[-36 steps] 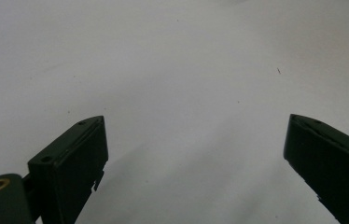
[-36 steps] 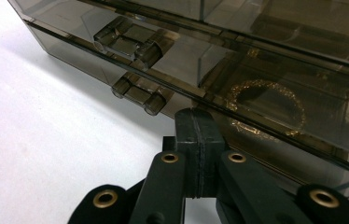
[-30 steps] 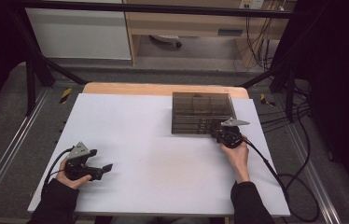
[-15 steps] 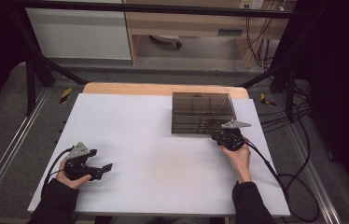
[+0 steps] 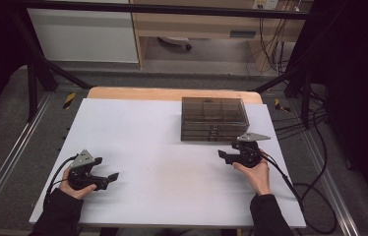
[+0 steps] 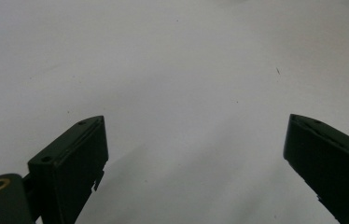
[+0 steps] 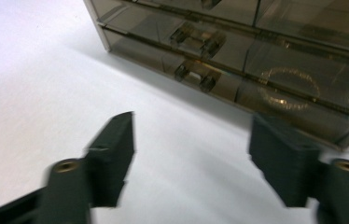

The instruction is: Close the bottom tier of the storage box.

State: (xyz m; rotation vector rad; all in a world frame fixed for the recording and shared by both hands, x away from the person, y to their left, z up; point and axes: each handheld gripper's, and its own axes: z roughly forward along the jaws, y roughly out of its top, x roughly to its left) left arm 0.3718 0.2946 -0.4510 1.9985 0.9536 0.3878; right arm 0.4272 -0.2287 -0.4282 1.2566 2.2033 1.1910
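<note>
High view: smoked clear drawer box (image 5: pixel 214 119) sits on white counter (image 5: pixel 147 137), right of centre toward the far edge. Right gripper (image 5: pixel 225 156) held low just in front of box, near its front right corner, not touching. Right gripper view: fingers (image 7: pixel 114 140) spread wide, nothing between them; box front (image 7: pixel 238 56) close ahead, two drawer handles stacked, a ring-shaped thing dimly seen through lower drawer. Left gripper (image 5: pixel 110 177) well apart at near left; left gripper view: fingers (image 6: pixel 77 154) wide apart over bare counter (image 6: pixel 186 70).
</note>
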